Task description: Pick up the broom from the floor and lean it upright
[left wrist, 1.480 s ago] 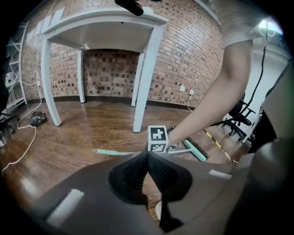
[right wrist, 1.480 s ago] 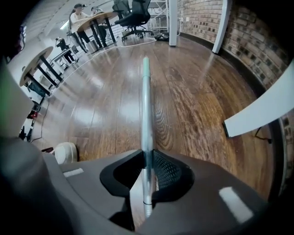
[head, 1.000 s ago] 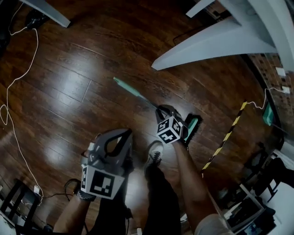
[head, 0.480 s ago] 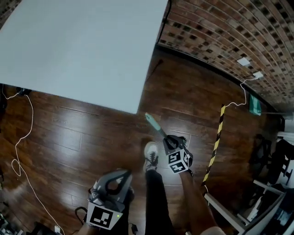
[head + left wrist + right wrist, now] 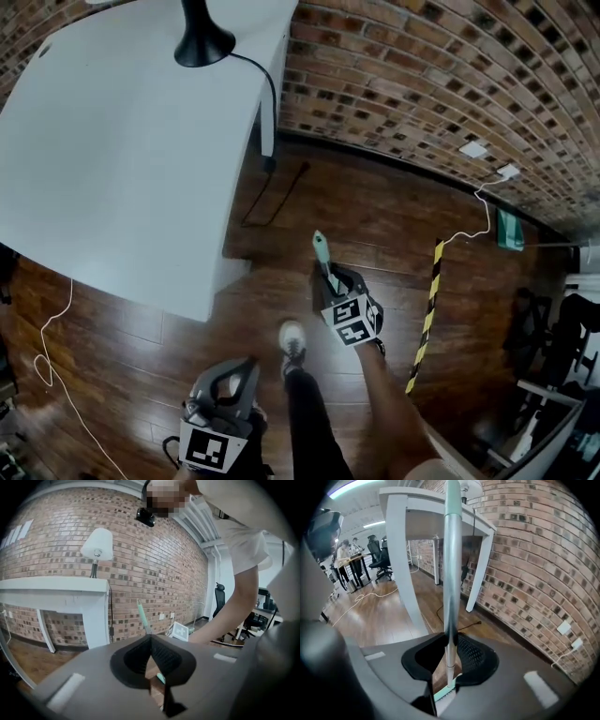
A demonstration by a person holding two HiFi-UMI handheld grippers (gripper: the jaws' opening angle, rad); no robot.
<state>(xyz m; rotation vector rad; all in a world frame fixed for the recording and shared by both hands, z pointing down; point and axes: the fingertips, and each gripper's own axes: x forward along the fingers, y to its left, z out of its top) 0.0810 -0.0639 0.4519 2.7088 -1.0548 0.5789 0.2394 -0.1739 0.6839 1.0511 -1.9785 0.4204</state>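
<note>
The broom [image 5: 322, 254] has a silver shaft with a mint-green grip, and it stands nearly upright in front of the brick wall. My right gripper [image 5: 332, 279] is shut on the shaft; its jaws have just been opening slightly, with the shaft still between them. In the right gripper view the shaft [image 5: 452, 564] rises straight out of the right gripper [image 5: 449, 638], and the green broom head [image 5: 442, 696] shows below the jaws. My left gripper [image 5: 234, 367] hangs lower left, shut and empty. From the left gripper [image 5: 151, 637] view, the broom [image 5: 142, 616] stands beyond the closed tips.
A white table [image 5: 112, 150] with a black lamp base [image 5: 202, 42] fills the upper left. The brick wall [image 5: 422, 75] runs along the back with sockets [image 5: 473, 148]. Yellow-black tape [image 5: 427, 314] lies on the wood floor at the right. A white cable [image 5: 54, 361] trails left.
The right gripper has lifted the broom from a slant over the floor to nearly upright. Both grippers have risen, and the head view has swung up to the table and wall.
</note>
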